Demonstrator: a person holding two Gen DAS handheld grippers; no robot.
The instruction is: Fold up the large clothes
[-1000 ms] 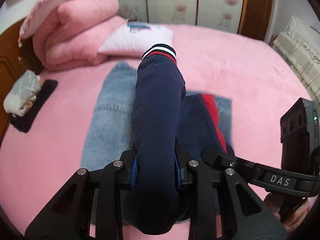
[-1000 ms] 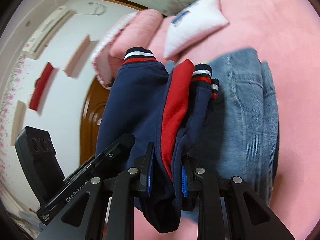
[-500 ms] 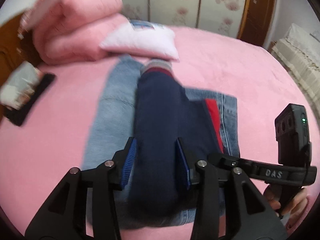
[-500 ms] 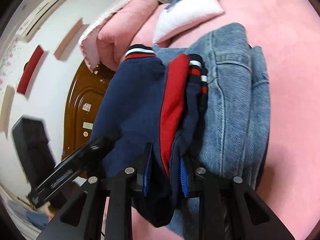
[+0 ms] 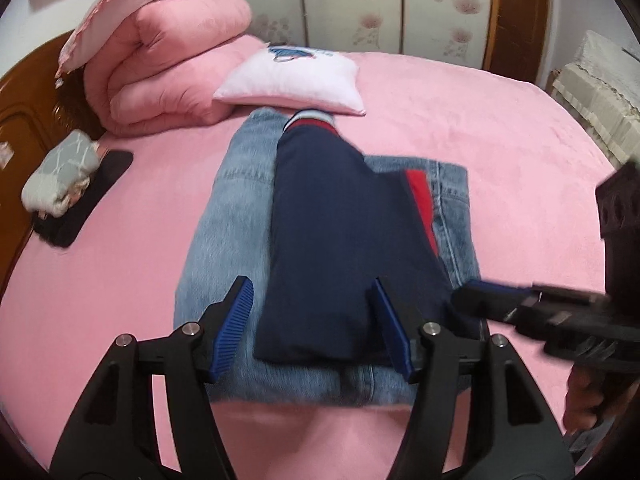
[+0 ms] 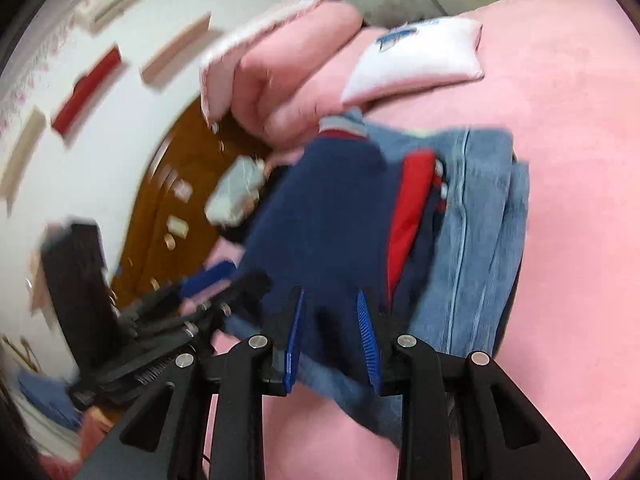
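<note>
The folded navy garment with red stripe (image 5: 340, 240) is straddled unclamped by the spread left tongs (image 5: 312, 328), while the right tongs (image 6: 330, 336), blurred, seem parted.

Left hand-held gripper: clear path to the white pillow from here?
Probably yes. The left hand-held gripper is open, holding nothing; the white pillow lies straight ahead beyond the navy garment on the folded jeans, nothing standing between.

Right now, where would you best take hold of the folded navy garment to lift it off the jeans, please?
Probably the navy garment by its thick near folded edge, coming in low from the near side: that rounded edge faces the open left gripper and overhangs the jeans least.
</note>
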